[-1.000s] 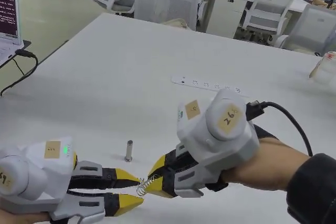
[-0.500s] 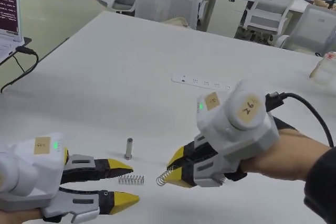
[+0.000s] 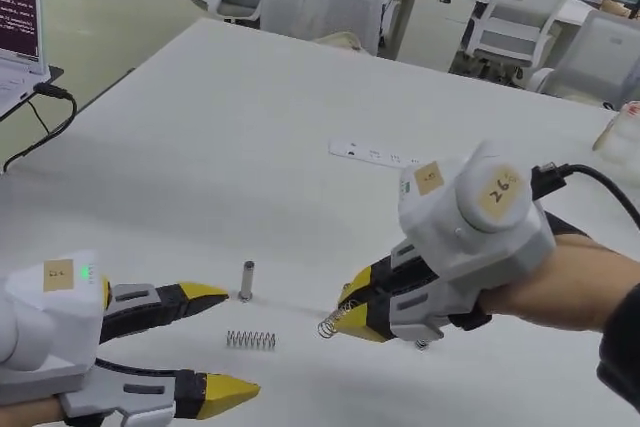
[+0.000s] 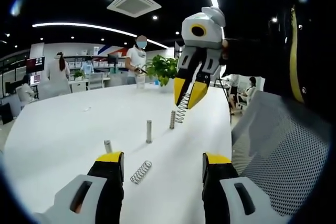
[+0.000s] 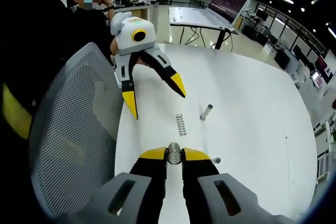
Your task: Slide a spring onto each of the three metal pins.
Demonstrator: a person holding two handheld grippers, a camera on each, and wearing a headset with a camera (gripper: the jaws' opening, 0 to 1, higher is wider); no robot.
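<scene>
Right tool point(image 3: 348, 319) pinched shut on the end of one spring point(image 3: 328, 325), left tool point(image 4: 163, 158) wide open holding nothing, second spring point(image 3: 250, 340) lying flat on the counter point(image 3: 250, 127) between both tools, near an upright metal pin point(image 3: 246, 280).

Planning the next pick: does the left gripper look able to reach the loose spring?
Probably yes: the left gripper is open, the loose spring lying just ahead of its jaws, unobstructed.

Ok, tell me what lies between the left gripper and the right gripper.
One loose coiled metal spring, flat on the white table, between left gripper and right gripper; the head view shows it.
</scene>
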